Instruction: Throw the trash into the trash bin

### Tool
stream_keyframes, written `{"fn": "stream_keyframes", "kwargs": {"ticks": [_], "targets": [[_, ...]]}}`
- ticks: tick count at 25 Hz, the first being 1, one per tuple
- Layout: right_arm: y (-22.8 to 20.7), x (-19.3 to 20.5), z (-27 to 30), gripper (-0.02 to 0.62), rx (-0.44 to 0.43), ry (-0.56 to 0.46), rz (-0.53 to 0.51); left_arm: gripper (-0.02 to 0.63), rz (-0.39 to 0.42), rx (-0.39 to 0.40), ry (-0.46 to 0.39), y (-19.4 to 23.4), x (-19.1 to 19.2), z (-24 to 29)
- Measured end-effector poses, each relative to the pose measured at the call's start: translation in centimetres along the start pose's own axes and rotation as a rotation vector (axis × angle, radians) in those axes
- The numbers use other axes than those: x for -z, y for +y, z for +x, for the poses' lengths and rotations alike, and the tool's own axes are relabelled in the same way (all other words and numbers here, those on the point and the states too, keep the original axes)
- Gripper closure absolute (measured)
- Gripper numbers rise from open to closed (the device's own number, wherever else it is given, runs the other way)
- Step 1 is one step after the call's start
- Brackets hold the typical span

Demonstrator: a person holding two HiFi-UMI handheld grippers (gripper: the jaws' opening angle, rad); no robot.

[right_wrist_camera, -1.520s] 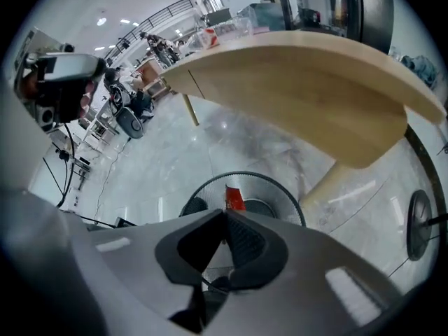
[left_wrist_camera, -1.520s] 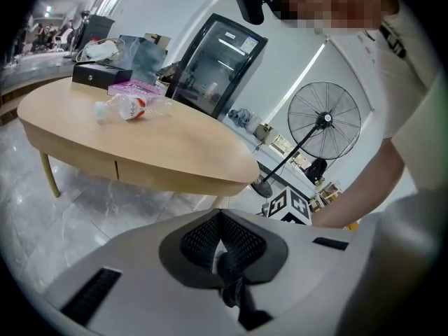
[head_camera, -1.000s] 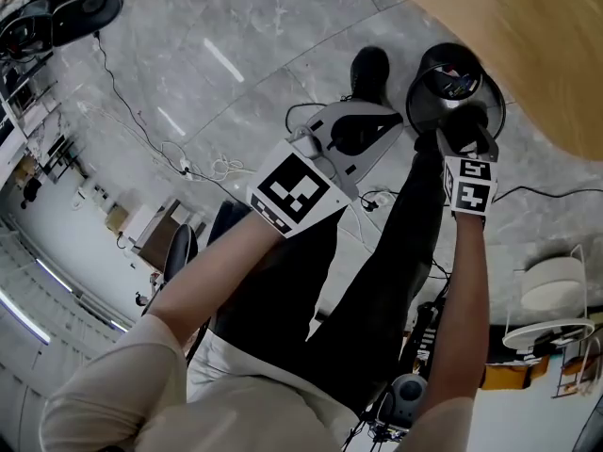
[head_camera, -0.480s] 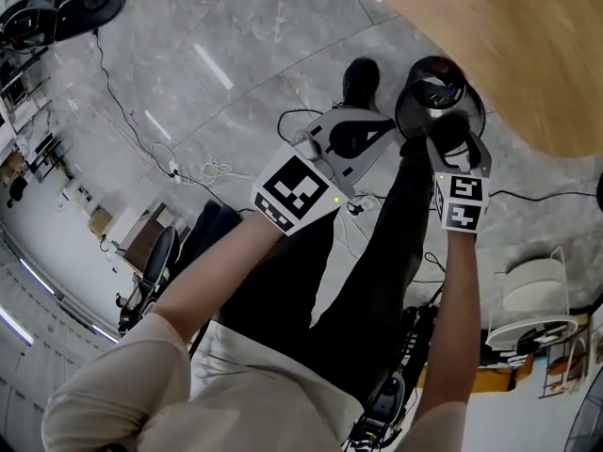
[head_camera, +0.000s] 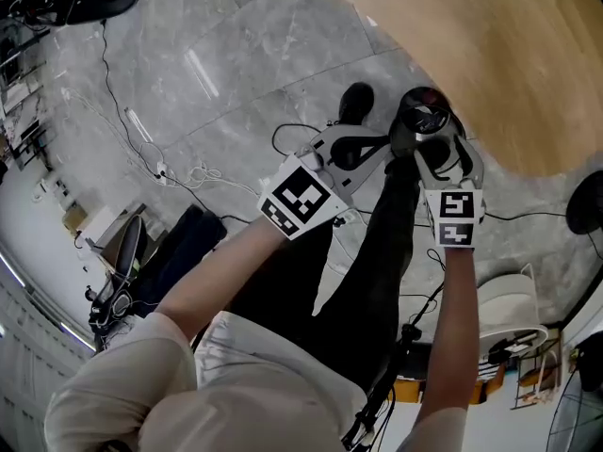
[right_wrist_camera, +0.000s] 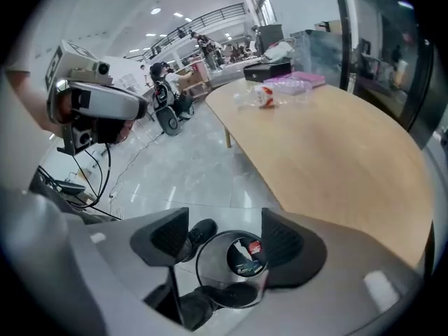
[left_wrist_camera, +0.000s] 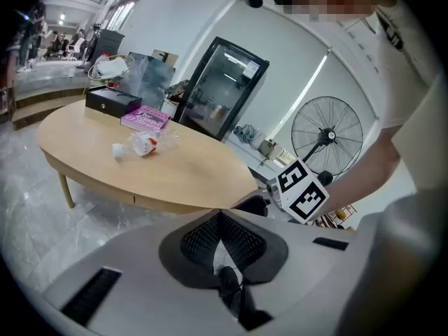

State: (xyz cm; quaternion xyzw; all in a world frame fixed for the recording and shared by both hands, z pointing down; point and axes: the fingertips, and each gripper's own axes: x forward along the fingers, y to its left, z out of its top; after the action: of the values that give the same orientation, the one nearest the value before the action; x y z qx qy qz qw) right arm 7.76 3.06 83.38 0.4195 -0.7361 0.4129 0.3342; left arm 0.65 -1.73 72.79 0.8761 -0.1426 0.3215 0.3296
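Trash [right_wrist_camera: 246, 254] lies at the bottom of the bin [right_wrist_camera: 210, 243]: a red-labelled scrap and some darker wrappers. More of it, a crumpled clear bottle [right_wrist_camera: 264, 96] with a red label, rests on the worktop [right_wrist_camera: 336, 152], well apart from the bin.

The right tool [right_wrist_camera: 225, 236] hangs directly above the bin mouth. Its jaws stand wide with nothing between them, and the rim shows through the gap. The left tool [left_wrist_camera: 220, 214] is held beside it at about the same height. Its meshed pads are pressed together, with nothing visible in their grip.

Judged from this, a drop is complete. The next move calls for lifting a tool away from the bin, carrying it across the worktop to the bottle, and closing gently on thin plastic that would buckle and slip.

The bin is a round, dark, open-topped cylinder with a thin rim. It stands on glossy grey marble floor [head_camera: 236, 55], just beside a black shoe [head_camera: 355, 102] and at the worktop's curved edge. The worktop is pale, smooth wood, oval in outline. A flat pink box [left_wrist_camera: 145, 118] and a black box [left_wrist_camera: 112, 102] lie beyond the bottle.
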Motion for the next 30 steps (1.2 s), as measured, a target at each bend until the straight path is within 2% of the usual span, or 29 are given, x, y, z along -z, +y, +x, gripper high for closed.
{"fn": "stream_keyframes", "kwargs": {"ticks": [5, 10, 18, 24, 30], "targets": [[-0.5, -5.9, -0.3, 0.258, -0.024, -0.004, -0.167, 0.600, -0.014, -0.005, -0.022, 0.6, -1.7, -1.6], [-1.2, -12.2, 0.2, 0.258, -0.016, -0.031, -0.244, 0.600, -0.029, -0.013, -0.041, 2.0, -3.5, -3.1], [-3.1, -20.8, 2.1, 0.258, 0.016, -0.041, -0.428, 0.600, -0.087, -0.049, -0.104, 5.0, -6.0, -5.0], [-6.0, -24.8, 3.0, 0.258, 0.049, -0.053, -0.557, 0.600, -0.124, -0.082, -0.174, 5.5, -8.4, -6.2], [-8.4, -27.0, 3.9, 0.258, 0.099, -0.024, -0.613, 0.600, -0.147, -0.091, -0.237, 6.2, -10.4, -7.7]]}}
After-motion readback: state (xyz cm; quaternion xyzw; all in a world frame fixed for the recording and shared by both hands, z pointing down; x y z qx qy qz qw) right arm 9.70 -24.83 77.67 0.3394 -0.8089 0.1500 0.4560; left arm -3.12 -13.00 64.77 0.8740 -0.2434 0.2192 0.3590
